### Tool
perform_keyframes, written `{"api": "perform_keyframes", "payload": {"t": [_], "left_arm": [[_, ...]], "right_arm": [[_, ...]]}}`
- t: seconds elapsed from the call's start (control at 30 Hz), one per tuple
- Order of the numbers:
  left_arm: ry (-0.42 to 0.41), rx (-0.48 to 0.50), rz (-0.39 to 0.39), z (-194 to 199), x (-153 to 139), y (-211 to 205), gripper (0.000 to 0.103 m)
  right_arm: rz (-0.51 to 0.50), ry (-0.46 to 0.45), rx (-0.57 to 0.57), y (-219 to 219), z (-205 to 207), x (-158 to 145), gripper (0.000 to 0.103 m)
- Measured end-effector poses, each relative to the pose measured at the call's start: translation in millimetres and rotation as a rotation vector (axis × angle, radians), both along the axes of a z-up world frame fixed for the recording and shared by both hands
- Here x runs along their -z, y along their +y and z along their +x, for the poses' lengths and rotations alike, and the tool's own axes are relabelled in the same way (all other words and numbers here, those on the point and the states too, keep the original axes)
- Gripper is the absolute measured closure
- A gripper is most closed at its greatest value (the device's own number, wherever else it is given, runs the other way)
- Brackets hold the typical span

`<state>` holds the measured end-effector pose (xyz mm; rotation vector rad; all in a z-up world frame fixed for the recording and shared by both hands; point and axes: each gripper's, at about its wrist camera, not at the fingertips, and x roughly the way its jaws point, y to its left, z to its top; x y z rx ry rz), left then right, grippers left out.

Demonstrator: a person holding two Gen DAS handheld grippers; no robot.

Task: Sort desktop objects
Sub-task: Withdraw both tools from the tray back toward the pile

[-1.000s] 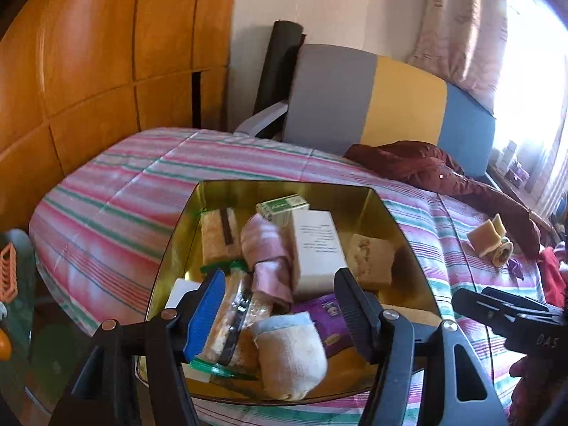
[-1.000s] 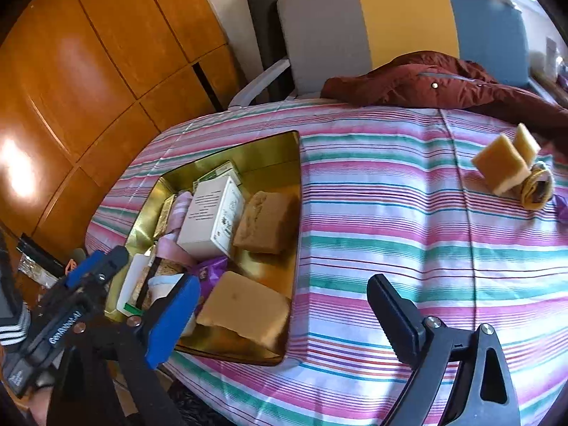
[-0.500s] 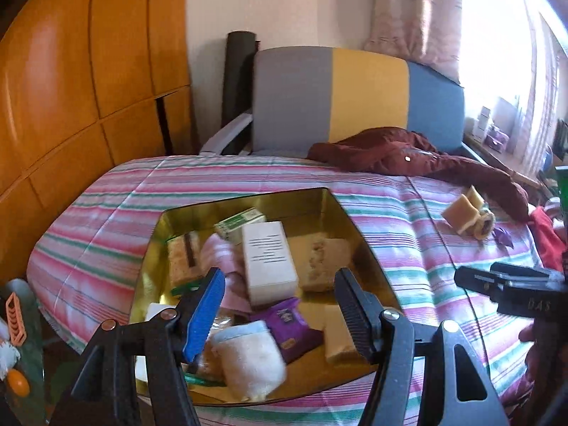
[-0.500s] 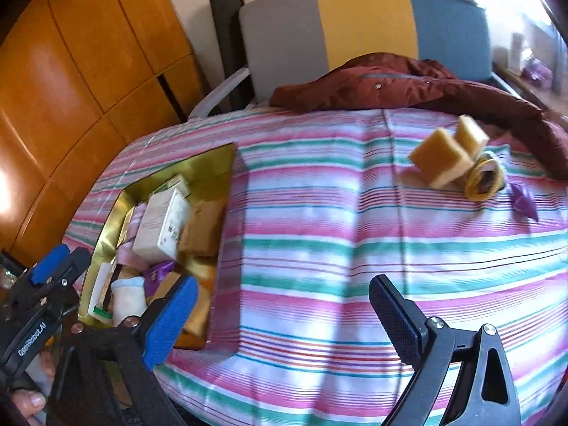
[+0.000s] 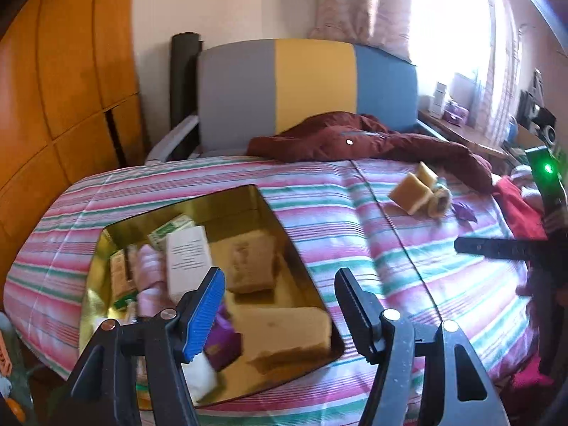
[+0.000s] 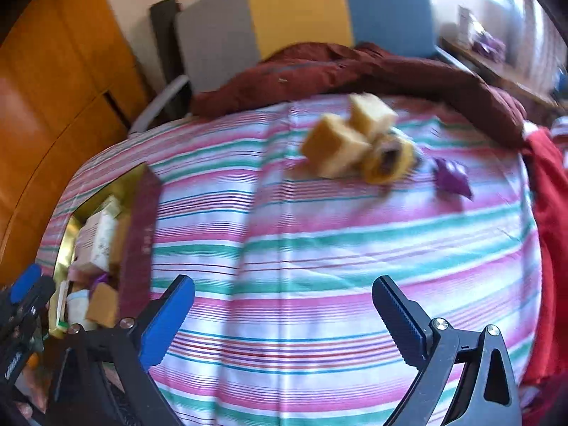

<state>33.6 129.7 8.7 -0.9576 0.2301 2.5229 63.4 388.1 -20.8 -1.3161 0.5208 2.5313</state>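
Approaching sponge blocks (image 6: pixel 337 143) near the bed's (image 6: pixel 319 248) far edge, the empty right hand-held gripper (image 6: pixel 284 316), jaws just widened, risks scattering them.

A crumpled maroon jacket (image 5: pixel 358 140) lay across the far edge of the pink-and-green striped bedspread (image 5: pixel 198 184), a grey, yellow and blue headboard (image 5: pixel 305 85) behind it, orange wooden panelling (image 5: pixel 67 81) left.
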Motion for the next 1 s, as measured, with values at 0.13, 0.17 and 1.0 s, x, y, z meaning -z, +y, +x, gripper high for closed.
{"api": "perform_keyframes", "payload": {"t": [0.13, 0.17, 1.0], "left_arm": [[-0.019, 0.035, 0.000, 2, 5, 11, 0.038], [-0.025, 0.041, 0.001, 2, 6, 13, 0.038], [-0.224, 0.190, 0.082, -34, 9, 102, 0.033]], "right_arm": [[-0.005, -0.020, 0.095, 40, 13, 3, 0.002], [-0.008, -0.023, 0.116, 48, 16, 3, 0.002], [-0.047, 0.029, 0.189, 132, 4, 19, 0.002]]}}
